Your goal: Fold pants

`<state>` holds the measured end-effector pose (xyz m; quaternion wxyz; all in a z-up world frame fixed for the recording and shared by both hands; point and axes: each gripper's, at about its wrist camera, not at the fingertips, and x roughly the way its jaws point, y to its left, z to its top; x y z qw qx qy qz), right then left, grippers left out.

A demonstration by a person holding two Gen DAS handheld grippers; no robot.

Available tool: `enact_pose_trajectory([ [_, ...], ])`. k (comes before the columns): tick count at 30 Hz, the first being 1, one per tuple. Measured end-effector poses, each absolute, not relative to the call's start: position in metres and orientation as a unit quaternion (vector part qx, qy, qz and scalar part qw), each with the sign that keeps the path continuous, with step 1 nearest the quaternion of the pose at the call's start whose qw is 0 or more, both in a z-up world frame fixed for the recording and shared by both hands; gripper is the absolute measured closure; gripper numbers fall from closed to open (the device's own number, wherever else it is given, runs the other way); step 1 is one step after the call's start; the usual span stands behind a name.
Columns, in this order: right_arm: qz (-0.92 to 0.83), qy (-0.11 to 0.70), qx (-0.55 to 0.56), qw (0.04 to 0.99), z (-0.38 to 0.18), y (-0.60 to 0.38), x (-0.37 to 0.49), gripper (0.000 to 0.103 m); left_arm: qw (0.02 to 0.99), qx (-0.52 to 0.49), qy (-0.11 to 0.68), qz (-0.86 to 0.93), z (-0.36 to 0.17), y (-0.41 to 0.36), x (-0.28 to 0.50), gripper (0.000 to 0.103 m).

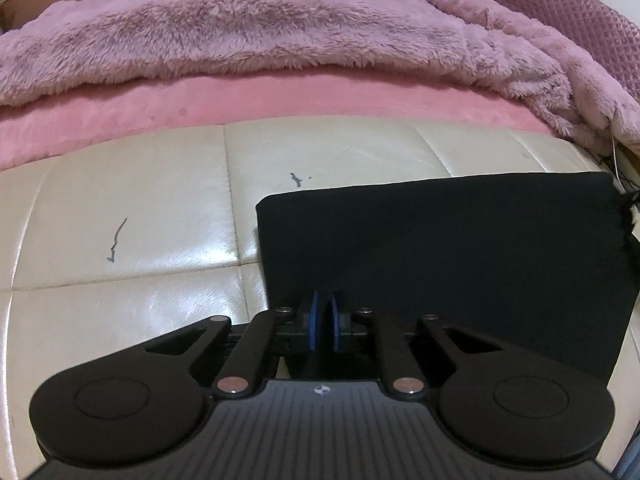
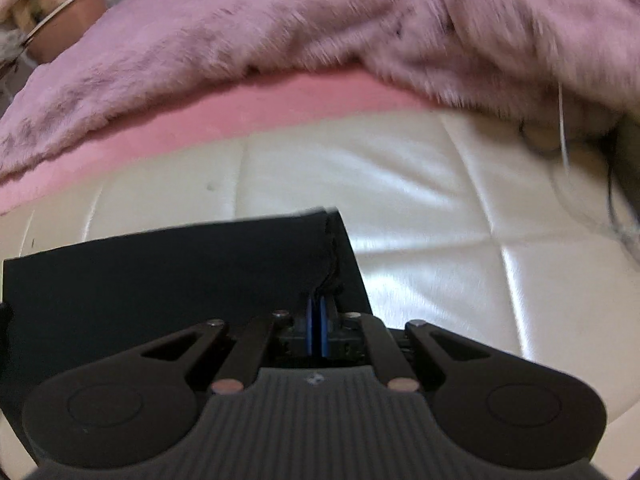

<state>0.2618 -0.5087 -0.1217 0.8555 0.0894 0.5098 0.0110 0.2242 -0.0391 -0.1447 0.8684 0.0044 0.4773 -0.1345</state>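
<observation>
Pants: the black cloth pants (image 1: 440, 248) lie flat in a neat dark rectangle on the shiny cream leather cushion (image 1: 132, 216). In the right wrist view the same pants (image 2: 168, 268) fill the lower left part of the picture.

Left gripper: the black left gripper (image 1: 323, 320) sits at the near edge of the pants, close to their left corner. Its two blue pads (image 1: 313, 322) are pulled close together with only a thin gap. Black cloth sits right at the pads, but I cannot tell if they pinch it.

Right gripper: the black right gripper (image 2: 319, 322) sits at the near edge of the pants, close to their right corner. Its blue pads (image 2: 310, 324) are pressed almost together. A rough dark edge of the cloth runs down to the pads, but I cannot tell if it is caught between them.

Cushion: it has sewn lines that cut it into squares. It has a few small dark pen marks (image 1: 116, 242) on it, to the left of the pants.

Pink strip: a smooth pink band of cloth (image 1: 280, 100) runs along the far side of the cushion.

Blanket: a fluffy pink furry blanket (image 1: 240, 28) lies heaped beyond the pink band, well apart from the pants.

Sharpness: the right wrist view is blurry, mostly at the top.
</observation>
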Motion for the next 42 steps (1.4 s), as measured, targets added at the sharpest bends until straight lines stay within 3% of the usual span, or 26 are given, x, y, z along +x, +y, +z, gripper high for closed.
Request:
enact_pose_trajectory([
  [4, 0.033, 0.442, 0.099, 0.891, -0.08, -0.505, 0.245, 0.103, 0.872, -0.018, 0.473, -0.127, -0.147, -0.032, 0.222, 0.091],
  [9, 0.006, 0.485, 0.032, 0.874, -0.125, -0.498, 0.258, 0.103, 0.872, -0.023, 0.473, -0.122, -0.147, -0.029, 0.221, 0.091],
  [12, -0.006, 0.492, 0.047, 0.869, -0.144, -0.501, 0.26, 0.103, 0.872, -0.01, 0.474, -0.119, -0.143, -0.029, 0.222, 0.095],
  [16, -0.042, 0.486, 0.011, 0.873, -0.134, -0.5, 0.253, 0.098, 0.885, -0.016, 0.451, -0.111, -0.132, -0.018, 0.221, 0.095],
  [22, -0.042, 0.43, -0.086, 0.898, -0.116, -0.47, 0.248, 0.1, 0.891, -0.035, 0.435, -0.123, -0.134, -0.021, 0.249, 0.095],
  [33, -0.038, 0.449, -0.081, 0.889, -0.152, -0.465, 0.263, 0.103, 0.889, 0.04, 0.449, -0.074, -0.161, -0.022, 0.271, 0.097],
  [42, -0.022, 0.411, -0.082, 0.908, -0.113, -0.414, 0.22, 0.103, 0.883, 0.023, 0.443, -0.157, -0.113, -0.027, 0.199, 0.097],
])
